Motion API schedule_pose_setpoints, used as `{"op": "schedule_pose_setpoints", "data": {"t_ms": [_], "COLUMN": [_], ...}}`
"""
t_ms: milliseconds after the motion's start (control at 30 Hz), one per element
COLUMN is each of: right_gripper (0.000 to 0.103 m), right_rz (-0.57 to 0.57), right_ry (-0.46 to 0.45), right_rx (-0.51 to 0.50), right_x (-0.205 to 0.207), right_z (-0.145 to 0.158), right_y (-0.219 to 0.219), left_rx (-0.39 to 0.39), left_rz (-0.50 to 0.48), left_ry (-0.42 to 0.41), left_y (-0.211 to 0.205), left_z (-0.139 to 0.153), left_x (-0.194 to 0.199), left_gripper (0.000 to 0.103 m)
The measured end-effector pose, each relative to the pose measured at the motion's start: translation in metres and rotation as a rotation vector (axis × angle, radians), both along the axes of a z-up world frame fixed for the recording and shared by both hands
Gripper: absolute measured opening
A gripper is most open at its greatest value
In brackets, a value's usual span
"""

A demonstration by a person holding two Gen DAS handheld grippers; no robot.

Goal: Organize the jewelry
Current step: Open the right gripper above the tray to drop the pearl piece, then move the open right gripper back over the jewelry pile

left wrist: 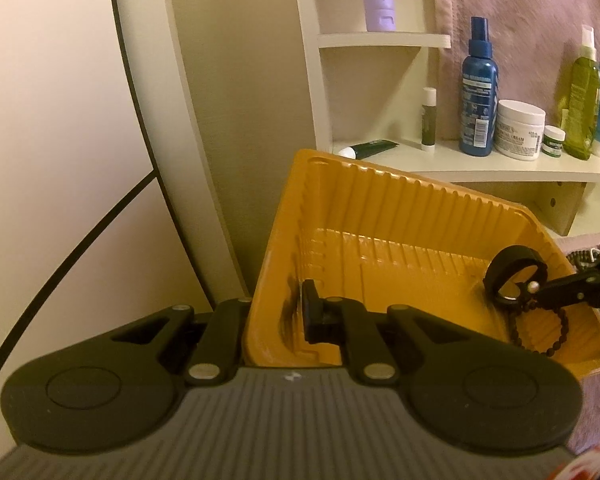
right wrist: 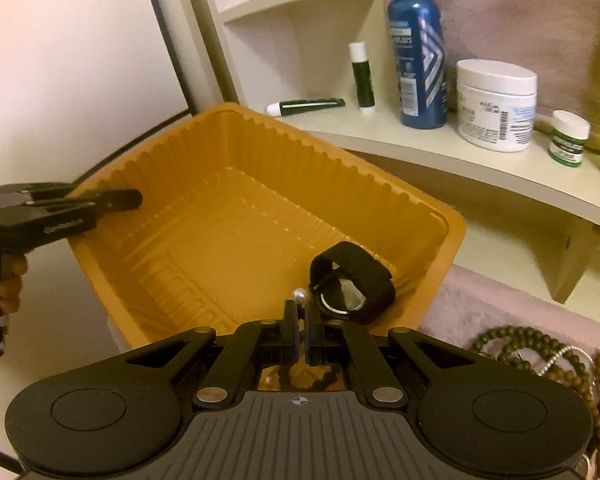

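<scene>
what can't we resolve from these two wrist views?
- Black bead bracelet: right wrist view, mostly hidden under the right tool.
- Pearl piece pinched in the right tool: only the bead shows; the rest sits between the pads.
- Left tool on the orange tray wall: outer pad hidden behind the wall.
- Watch face: glare, unreadable.
- Bead strands: cut by the right edge.
- Jar label: blurred.

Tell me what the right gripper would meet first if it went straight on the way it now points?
Probably the yellow tray's bare floor, just left of the black watch; the right gripper points down into the tray. Depth is unclear.
</scene>
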State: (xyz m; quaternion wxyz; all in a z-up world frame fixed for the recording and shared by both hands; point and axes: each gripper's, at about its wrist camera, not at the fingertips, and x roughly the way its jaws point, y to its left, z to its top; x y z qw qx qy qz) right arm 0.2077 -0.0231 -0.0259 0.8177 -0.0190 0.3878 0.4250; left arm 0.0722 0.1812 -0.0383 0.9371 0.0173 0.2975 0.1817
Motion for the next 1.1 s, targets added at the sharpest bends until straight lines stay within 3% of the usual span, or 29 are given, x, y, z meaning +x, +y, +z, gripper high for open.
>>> {"op": "schedule_pose_setpoints", "data": {"t_ms": [267, 500, 833, 1100], "right_gripper": [0.005, 0.029, 0.034, 0.036], "right_rz": [-0.019, -0.055, -0.131, -0.207], "right_ry": [0.018, 0.017, -0.013, -0.011], "right_rx": [-0.010, 0.040, 0.069, 0.044], "right_x": [0.008, 0.000, -0.017, -0.024], "right_z": [-0.005, 0.002, 0.013, 0.015], "right_y": [0.005, -0.011, -0.050, -0.083], "left_rx": [0.013, 0.017, 0.003, -0.132], "left_rz": [-0.017, -0.010, -0.001, 0.073], "left_ry": [0.008, -0.004, -0.021, -0.073], "left_y": [-0.001, -0.002, -0.001, 0.017], "left_z": [0.001, 0.002, 0.002, -0.020], "left_x": [0.001, 0.000, -0.002, -0.010], "left_gripper": [0.010, 0.009, 0.008, 0.010]}}
